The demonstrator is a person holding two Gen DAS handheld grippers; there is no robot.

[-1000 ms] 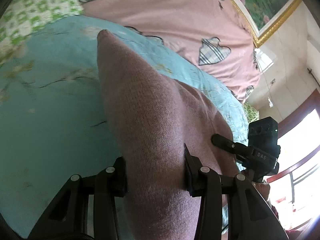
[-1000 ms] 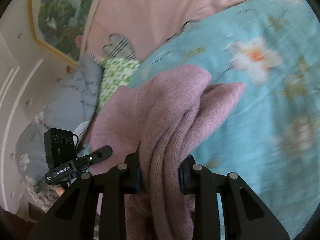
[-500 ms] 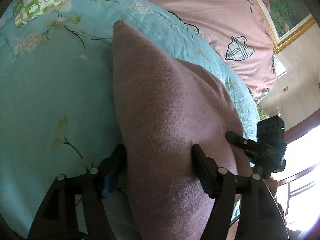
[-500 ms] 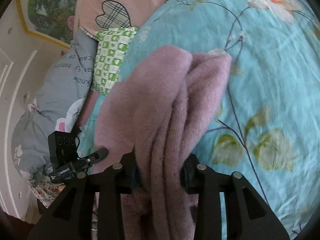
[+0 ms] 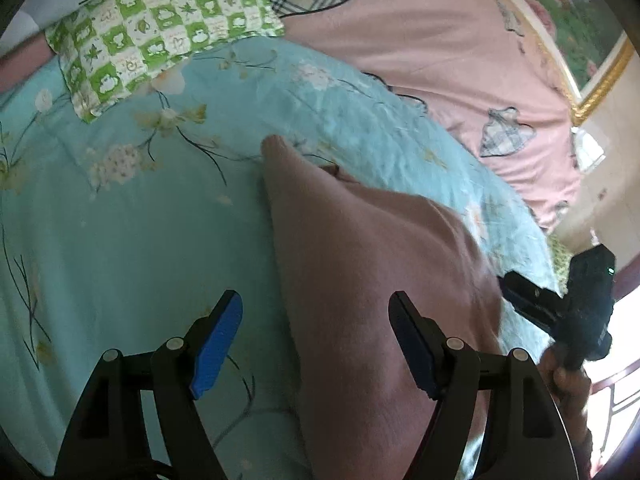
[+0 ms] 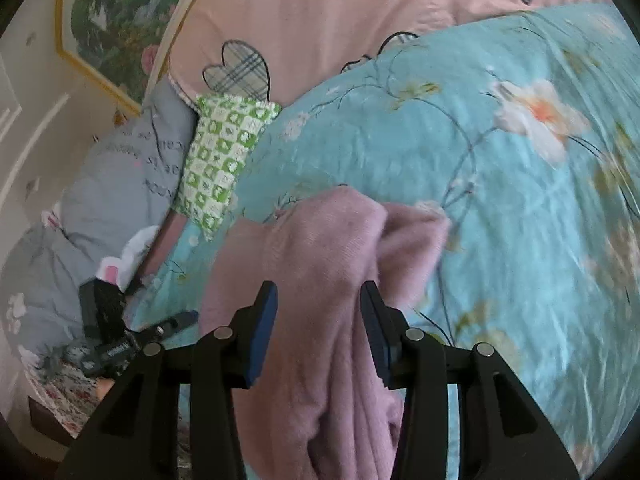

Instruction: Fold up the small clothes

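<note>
A pink knit garment [image 5: 360,272] lies folded on the teal floral quilt [image 5: 120,240], one corner pointing away from me. My left gripper [image 5: 316,340] hovers over its near left edge with jaws opening. The left blue pad [image 5: 218,340] stands over bare quilt and the right pad [image 5: 412,344] over the knit, neither pressing. In the right wrist view the garment [image 6: 320,248] shows bunched folds. My right gripper [image 6: 318,328] has its jaws opening too, with the folds lying between the pads, loose. Each view shows the other gripper [image 5: 576,312] [image 6: 116,336] at the garment's far side.
A green checked pillow [image 5: 160,28] lies at the quilt's far edge, beside a pink sheet with plaid hearts [image 5: 440,60] and a grey printed pillow [image 6: 120,184]. A gold-framed picture [image 6: 112,28] hangs on the wall. A hand [image 5: 568,376] holds the right gripper near a bright window.
Both grippers' jaws have spread apart and let go of the pink garment, which now rests on the quilt. Both have drawn back a little, so more of the bed shows.
</note>
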